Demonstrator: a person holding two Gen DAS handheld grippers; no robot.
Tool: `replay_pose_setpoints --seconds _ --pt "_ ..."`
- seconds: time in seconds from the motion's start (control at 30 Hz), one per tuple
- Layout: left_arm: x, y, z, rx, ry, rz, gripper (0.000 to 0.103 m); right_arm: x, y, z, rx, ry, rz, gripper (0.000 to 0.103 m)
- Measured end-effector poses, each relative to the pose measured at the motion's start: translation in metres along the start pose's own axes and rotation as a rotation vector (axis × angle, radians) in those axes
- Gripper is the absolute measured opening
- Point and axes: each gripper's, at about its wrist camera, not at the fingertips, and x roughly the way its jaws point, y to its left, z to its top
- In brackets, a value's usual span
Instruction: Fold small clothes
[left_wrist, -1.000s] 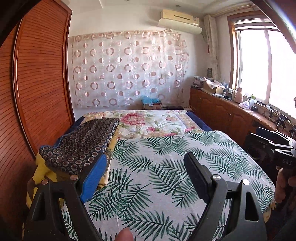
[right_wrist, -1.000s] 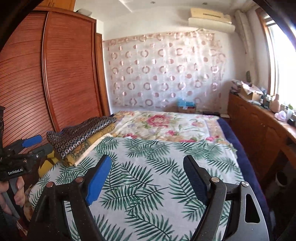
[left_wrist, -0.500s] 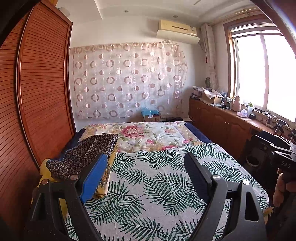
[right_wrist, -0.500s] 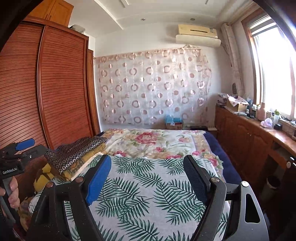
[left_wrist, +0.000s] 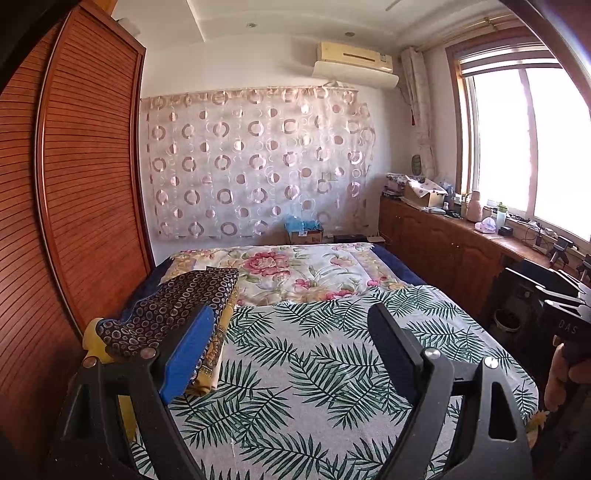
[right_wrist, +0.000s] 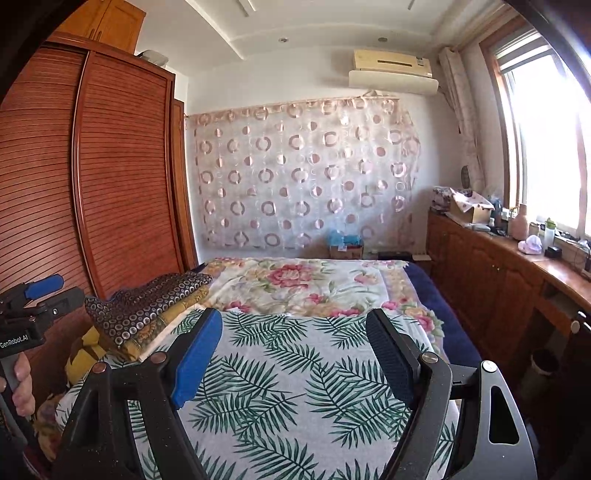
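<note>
Sitting folded on the left edge of the bed (left_wrist: 314, 369) is the stack (left_wrist: 177, 306) of small clothes: a dark ring-print piece on top, yellow floral ones under it. It is seen just past the left gripper's blue pad in the left view, and left of the right gripper (right_wrist: 295, 354) in the right view. The rest of the palm-leaf sheet (right_wrist: 280, 387) beside the stack is shown with nothing laid out on it, so no garment is being worked right now, and the job is judged to be either between pieces or close to done.

What could go wrong: the stack is parked right at the bed's edge next to the wardrobe (left_wrist: 85, 184), so it could be knocked over or shoved off if it gets clipped by a gripper. The top piece looks slightly draped over the pile, so it could be dragged out of shape by a careless grab.

Left gripper (left_wrist: 291, 347): jaws held wide apart, nothing held, nothing touched, hovering over the sheet just right of the stack. Right gripper: same deal, spread wide, nothing between the pads, held above the sheet well apart from the stack.
</note>
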Motion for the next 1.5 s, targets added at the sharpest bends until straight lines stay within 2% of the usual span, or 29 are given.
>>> replay_pose_setpoints --seconds 0.57,1.5 --pt "-0.001 0.003 0.0 0.003 -0.006 0.0 0.086 -0.007 -0.02 0.0 -0.003 -0.002 0.013 0.082" --pt "-0.003 0.003 -0.001 0.006 -0.01 0.003 0.086 -0.009 -0.032 -0.001 -0.004 -0.001 0.024 0.082"
